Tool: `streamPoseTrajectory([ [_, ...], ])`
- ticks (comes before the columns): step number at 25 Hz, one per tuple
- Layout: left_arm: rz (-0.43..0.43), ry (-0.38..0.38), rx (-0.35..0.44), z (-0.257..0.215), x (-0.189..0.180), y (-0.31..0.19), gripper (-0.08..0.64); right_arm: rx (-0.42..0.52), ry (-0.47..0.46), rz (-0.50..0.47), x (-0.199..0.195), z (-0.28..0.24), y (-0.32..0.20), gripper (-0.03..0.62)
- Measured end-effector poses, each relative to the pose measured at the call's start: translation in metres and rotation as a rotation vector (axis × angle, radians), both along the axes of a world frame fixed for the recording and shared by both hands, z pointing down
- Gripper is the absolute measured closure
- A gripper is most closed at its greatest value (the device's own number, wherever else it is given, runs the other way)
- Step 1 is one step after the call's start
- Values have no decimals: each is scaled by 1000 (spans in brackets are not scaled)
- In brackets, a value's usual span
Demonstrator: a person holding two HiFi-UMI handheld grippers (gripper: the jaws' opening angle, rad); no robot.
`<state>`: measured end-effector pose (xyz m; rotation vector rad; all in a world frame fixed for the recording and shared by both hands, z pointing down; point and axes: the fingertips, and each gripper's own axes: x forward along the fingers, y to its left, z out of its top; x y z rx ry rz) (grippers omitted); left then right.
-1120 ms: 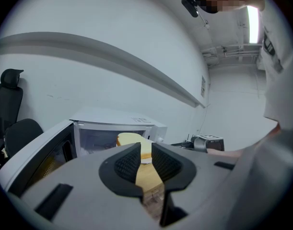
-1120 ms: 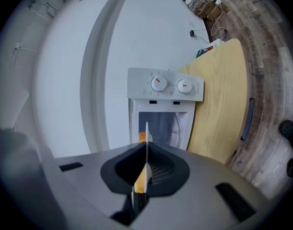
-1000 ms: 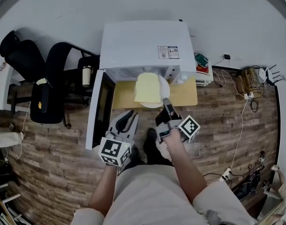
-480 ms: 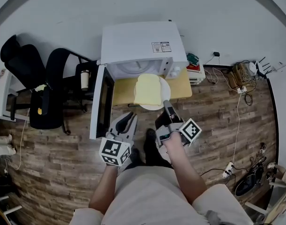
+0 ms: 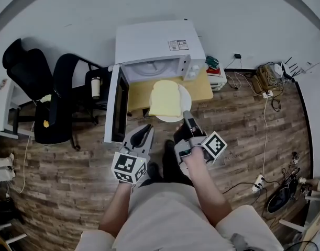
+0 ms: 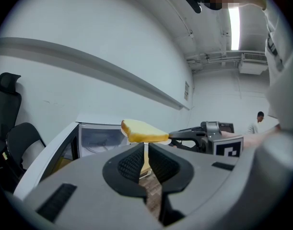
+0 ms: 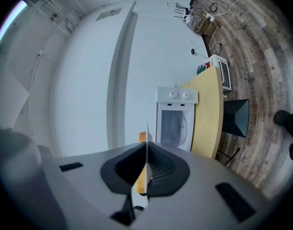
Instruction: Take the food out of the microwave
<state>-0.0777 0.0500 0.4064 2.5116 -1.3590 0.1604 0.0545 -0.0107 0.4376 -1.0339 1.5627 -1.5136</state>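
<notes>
Above plank floor (image 5: 70, 182), right gripper (image 5: 187, 121) jaws clamp the bread plate (image 5: 186, 101); left gripper (image 5: 145, 130) jaws closed.

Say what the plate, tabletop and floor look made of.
The round white plate looks glazed ceramic or plastic: smooth, thin rim. The pale yellow tabletop looks matte wood or laminate: even colour. The brown plank floor looks wood or wood-print vinyl: grain, board seams.

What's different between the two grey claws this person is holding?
The right gripper is clamped on the rim of the white plate that carries a bread slice; the left gripper has its jaws together on nothing. The right gripper reaches the plate, while the left gripper stops short of it, off to one side. Both are grey and point toward the open microwave.
</notes>
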Motion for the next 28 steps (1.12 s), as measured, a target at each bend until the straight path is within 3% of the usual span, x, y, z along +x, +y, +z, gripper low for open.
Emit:
streamPoseTrajectory([
  [8,22,6,-1,3,-3,27,538,18,-5,5,-9,-8,30,583],
  [28,31,18,2,3,-4,30,545,11,2,11,-11,-4,35,583],
])
